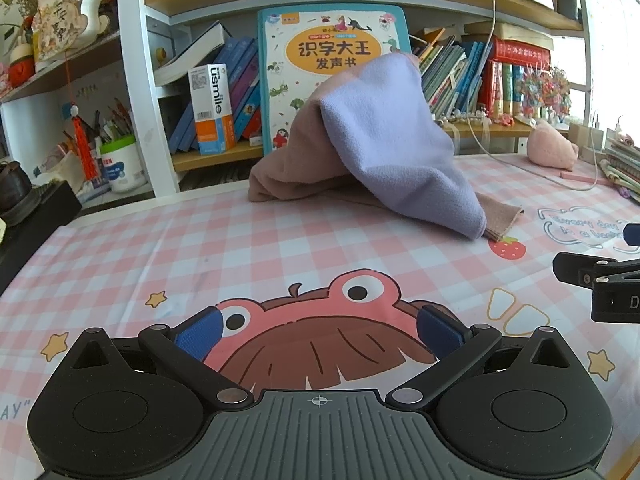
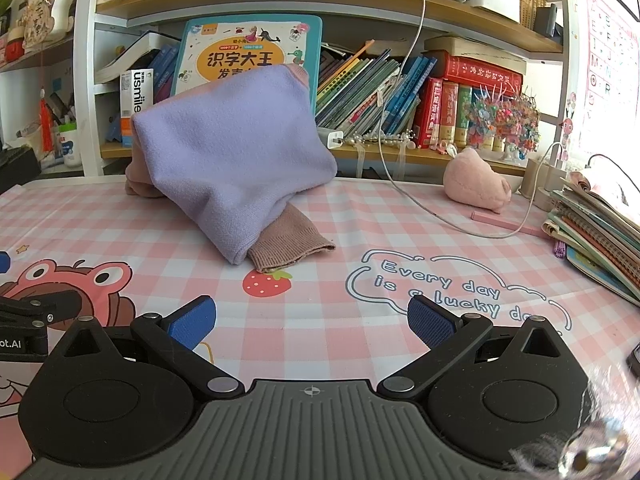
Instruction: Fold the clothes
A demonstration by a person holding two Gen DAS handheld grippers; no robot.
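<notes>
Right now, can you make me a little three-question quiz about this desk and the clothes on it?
1. True or false: the left gripper is squeezing the garment.
2. What fruit is printed beside the brown cuff? A banana, B strawberry, C apple.
3. What colour are the right gripper finger pads?

Key: 1 false, both grippers are open and empty; 2 B, the strawberry; 3 blue.

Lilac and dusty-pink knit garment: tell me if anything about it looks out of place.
The lilac and dusty-pink knit garment is not flat. It stands in a crumpled heap at the back of the pink checked table mat, propped up toward the bookshelf, with one pink ribbed cuff poking out. Both the left gripper and right gripper are open and empty.
</notes>
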